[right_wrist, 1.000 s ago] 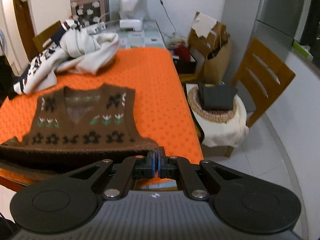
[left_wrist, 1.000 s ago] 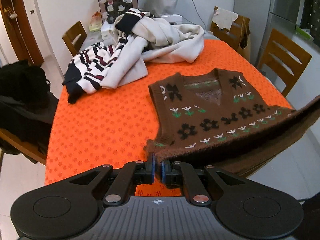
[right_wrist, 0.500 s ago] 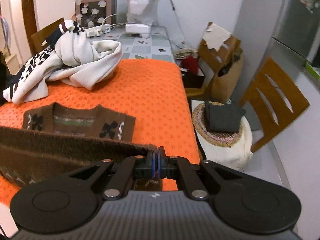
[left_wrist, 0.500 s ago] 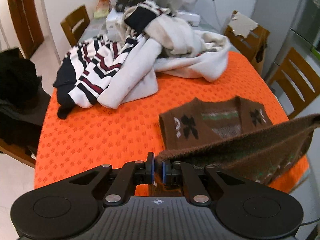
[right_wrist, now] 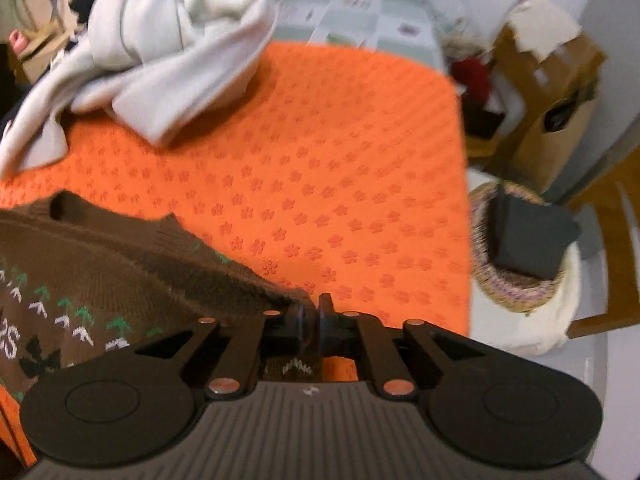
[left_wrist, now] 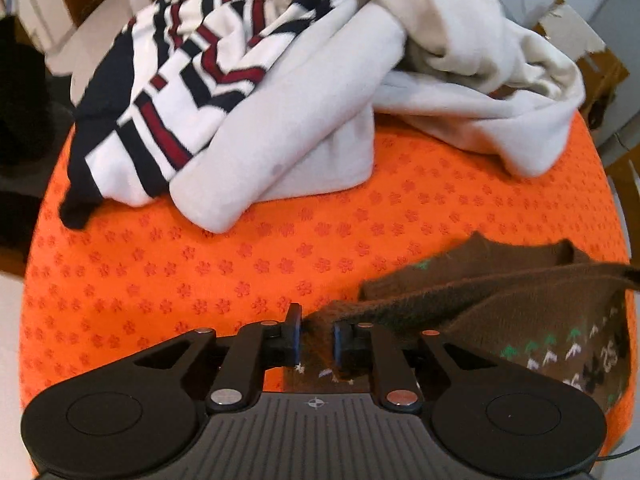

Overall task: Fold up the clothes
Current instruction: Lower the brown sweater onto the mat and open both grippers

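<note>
my left gripper (left_wrist: 316, 338) is parted around the brown patterned knit vest's (left_wrist: 520, 312) hem — my right gripper (right_wrist: 311, 326) pinches its other corner.

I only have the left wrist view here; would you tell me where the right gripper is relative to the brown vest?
Observer: The right gripper sits at the other end of the brown patterned vest, at its raised hem, low over the orange tablecloth.
Operator: Thank you. Is it clamped on that hem?
Observer: Its jaws show a narrow gap and the hem reaches the fingers, but I cannot tell whether it grips.
Operator: Is anything beside the table on that side?
Observer: Yes, a white-covered stool stands there, with a woven cushion and a dark folded item on top.
</note>
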